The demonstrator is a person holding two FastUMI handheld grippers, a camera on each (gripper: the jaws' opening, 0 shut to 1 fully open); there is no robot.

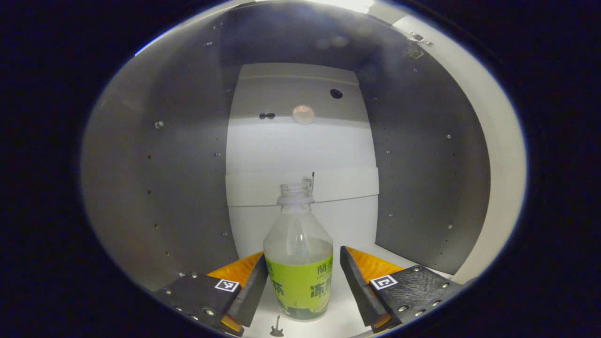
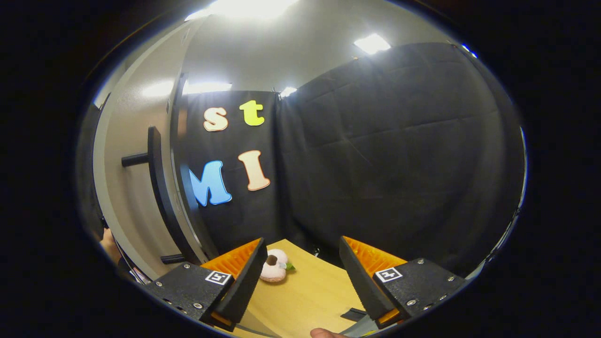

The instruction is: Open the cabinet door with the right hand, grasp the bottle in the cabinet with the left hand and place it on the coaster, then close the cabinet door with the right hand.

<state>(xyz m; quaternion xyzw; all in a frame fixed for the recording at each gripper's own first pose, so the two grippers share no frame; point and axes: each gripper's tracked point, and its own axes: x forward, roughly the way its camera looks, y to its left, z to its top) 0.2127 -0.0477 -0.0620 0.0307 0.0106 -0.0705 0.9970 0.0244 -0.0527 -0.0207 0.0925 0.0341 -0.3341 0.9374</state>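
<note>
Bottle [image 1: 298, 253], clear plastic, uncapped, with a green label and some pale liquid in it, is standing upright on the white cabinet floor [image 1: 345, 324], inside the cabinet. In the left gripper view the left gripper [image 1: 298, 286] is sitting spread open around it: one finger on each side of the labelled body, the left finger lying close against the label, the right finger showing a slim gap. Whether the left finger is touching cannot be told. The grey side walls [image 1: 183, 188] are leaving wide room on both sides of the bottle; the white back panel [image 1: 300, 155] is standing well behind it. The neck is rising free, well below the cabinet top.

In the right gripper view the right gripper [image 2: 298, 277] is hanging open with nothing between its fingers, over the light wooden tabletop [image 2: 305, 291]. A small pale plush coaster with a brown centre [image 2: 274, 265] is lying on the wood near the table's far edge, just beside the left finger. The pale cabinet door [image 2: 131, 206] with its long dark bar handle [image 2: 159, 188] is standing open at the left. A fingertip [image 2: 324, 333] is showing at the bottom edge.
</note>
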